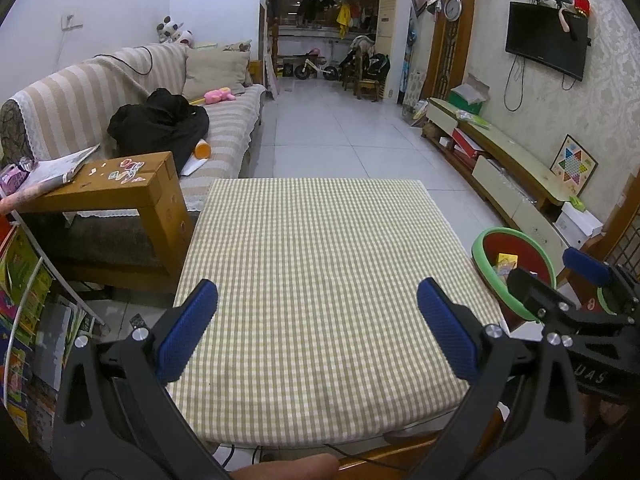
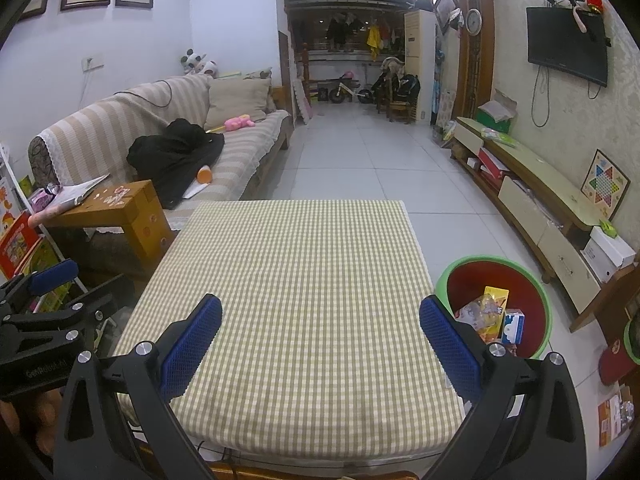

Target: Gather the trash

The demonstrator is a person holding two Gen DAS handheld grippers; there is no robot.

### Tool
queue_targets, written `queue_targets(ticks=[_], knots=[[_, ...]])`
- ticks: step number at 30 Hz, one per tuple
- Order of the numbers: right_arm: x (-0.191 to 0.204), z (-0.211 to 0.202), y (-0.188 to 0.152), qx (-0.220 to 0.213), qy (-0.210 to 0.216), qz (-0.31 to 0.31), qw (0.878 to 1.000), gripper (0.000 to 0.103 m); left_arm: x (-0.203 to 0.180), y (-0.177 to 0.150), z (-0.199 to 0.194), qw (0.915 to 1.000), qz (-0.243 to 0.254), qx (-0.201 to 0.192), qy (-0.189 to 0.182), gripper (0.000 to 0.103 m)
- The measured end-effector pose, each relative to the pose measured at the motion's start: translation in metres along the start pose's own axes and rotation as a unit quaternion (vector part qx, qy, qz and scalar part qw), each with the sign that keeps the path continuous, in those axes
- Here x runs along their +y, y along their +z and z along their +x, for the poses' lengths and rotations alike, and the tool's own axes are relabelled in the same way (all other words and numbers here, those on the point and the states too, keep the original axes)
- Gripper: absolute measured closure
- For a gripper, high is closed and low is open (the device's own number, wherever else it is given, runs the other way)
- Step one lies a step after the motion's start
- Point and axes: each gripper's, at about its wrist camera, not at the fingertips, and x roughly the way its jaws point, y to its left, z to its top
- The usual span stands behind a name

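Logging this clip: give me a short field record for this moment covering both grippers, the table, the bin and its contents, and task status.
left gripper: open, holds nothing, over the table's near edge
right gripper: open, holds nothing, over the table's near edge
table: checked cloth, no trash visible on it
bin: red with green rim, on the floor right of the table
bin contents: yellow carton, blue-and-white box, crumpled clear wrapper
task status: trash appears already in the bin

A: What is low in the middle?
B: The right gripper (image 2: 320, 316), fingers wide apart, over the checked table (image 2: 304, 264).
A: And lower right?
B: A red bin (image 2: 536, 300) holding trash (image 2: 494, 316).
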Motion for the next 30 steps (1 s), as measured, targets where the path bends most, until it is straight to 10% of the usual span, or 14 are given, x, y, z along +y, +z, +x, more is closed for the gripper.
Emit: queue_targets(ticks=[30], knots=[[0.0009, -0.0002, -0.0006, 0.0, -0.002, 0.0, 1.0, 0.007, 0.0023, 0.0021, 0.0056, 0.9999, 0.005, 0.008, 0.009, 0.005]])
